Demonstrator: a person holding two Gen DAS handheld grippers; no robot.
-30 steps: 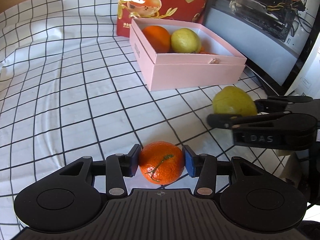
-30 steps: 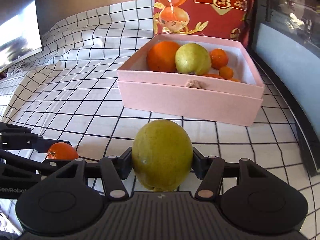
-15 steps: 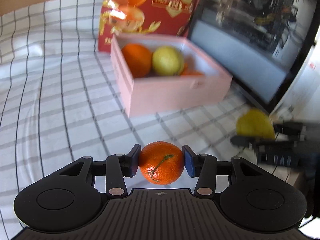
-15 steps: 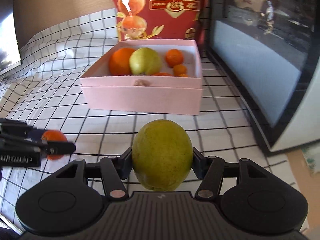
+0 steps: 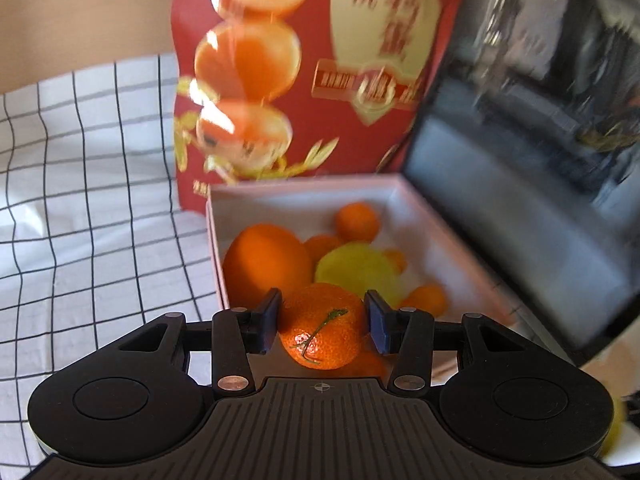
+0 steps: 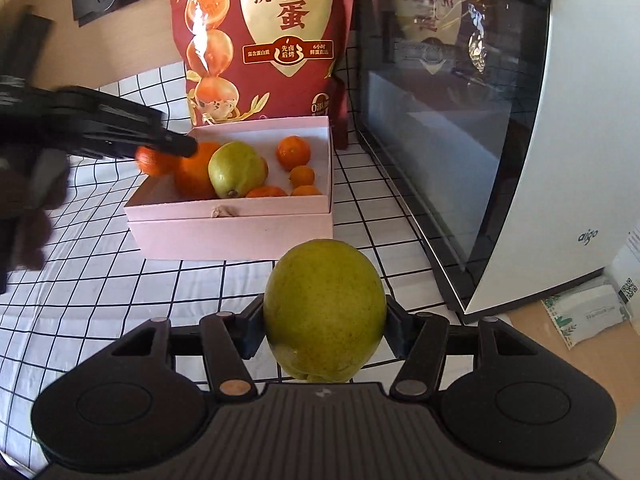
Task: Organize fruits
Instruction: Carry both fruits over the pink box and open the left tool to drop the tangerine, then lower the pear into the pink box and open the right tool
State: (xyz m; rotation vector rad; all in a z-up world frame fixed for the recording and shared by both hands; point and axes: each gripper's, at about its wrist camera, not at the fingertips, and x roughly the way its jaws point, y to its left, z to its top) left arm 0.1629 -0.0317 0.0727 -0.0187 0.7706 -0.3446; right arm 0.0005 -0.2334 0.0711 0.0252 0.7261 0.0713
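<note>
The box [image 6: 240, 232] was hemmed in behind by the bag [image 6: 272, 40] and on its right by the appliance [image 6: 480, 120]. Free room was left in its right half, and checked tabletop [image 6: 120, 300] lay open in front.

Two grippers: left gripper [image 5: 322, 322]; right gripper [image 6: 324, 330]; one pink box [image 6: 240, 232]; one red snack bag [image 6: 264, 40]; pears: two, one in the box [image 6: 237, 169], one held [image 6: 324, 312]; one big orange [image 6: 196, 174]; small mandarins: five visible in the box, plus one mandarin [image 5: 322, 330] held by the left gripper.
</note>
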